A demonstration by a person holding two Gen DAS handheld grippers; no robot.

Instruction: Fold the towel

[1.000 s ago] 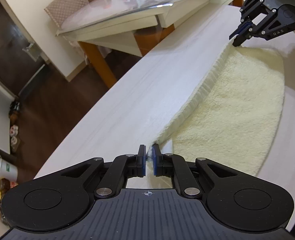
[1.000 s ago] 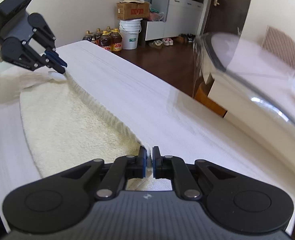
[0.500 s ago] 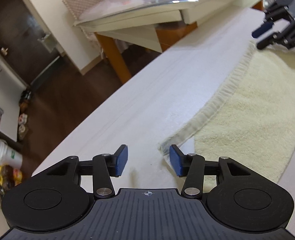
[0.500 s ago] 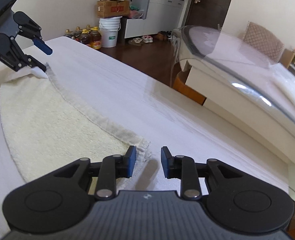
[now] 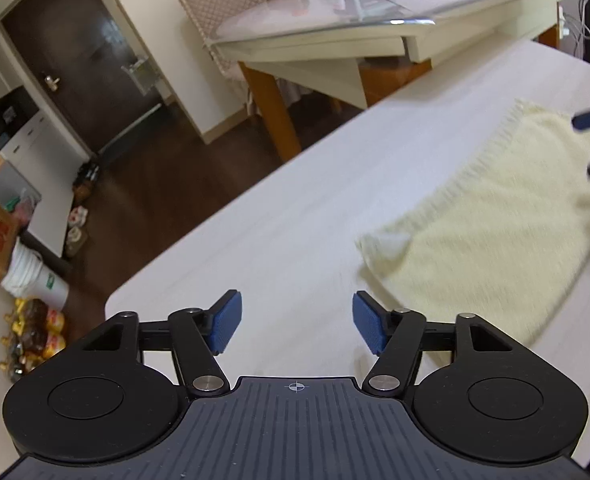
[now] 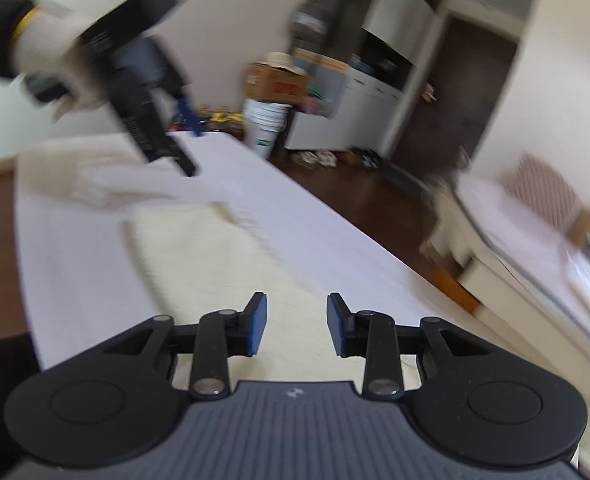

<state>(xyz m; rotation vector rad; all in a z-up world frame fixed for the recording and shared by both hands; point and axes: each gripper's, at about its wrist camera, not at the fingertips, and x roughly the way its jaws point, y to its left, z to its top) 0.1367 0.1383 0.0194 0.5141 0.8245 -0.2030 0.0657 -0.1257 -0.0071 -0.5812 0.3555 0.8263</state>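
Observation:
A pale yellow towel (image 5: pixel 483 216) lies flat on the white table (image 5: pixel 279 232), folded over with a fringed long edge. My left gripper (image 5: pixel 295 326) hovers over bare table to the left of the towel's near corner; its jaws are opening and hold nothing. In the right wrist view the same towel (image 6: pixel 215 268) stretches ahead, blurred by motion. My right gripper (image 6: pixel 297 330) hangs over the towel, jaws opening, nothing pinched between them. The left gripper (image 6: pixel 187 136) also shows up at the far end, held by a gloved hand (image 6: pixel 51 52).
A glass-topped table (image 5: pixel 375 24) with a chair stands beyond the white table. On the dark wood floor (image 5: pixel 143 184) are a white bucket (image 5: pixel 35 280), bottles (image 5: pixel 35 332), a cardboard box and shoes. The table's far edge runs close to both grippers.
Both grippers were shut on the towel's corners, then let go and opened. The towel edge dropped flat. Both have pulled away from the corners, the right one swinging fast over the towel.

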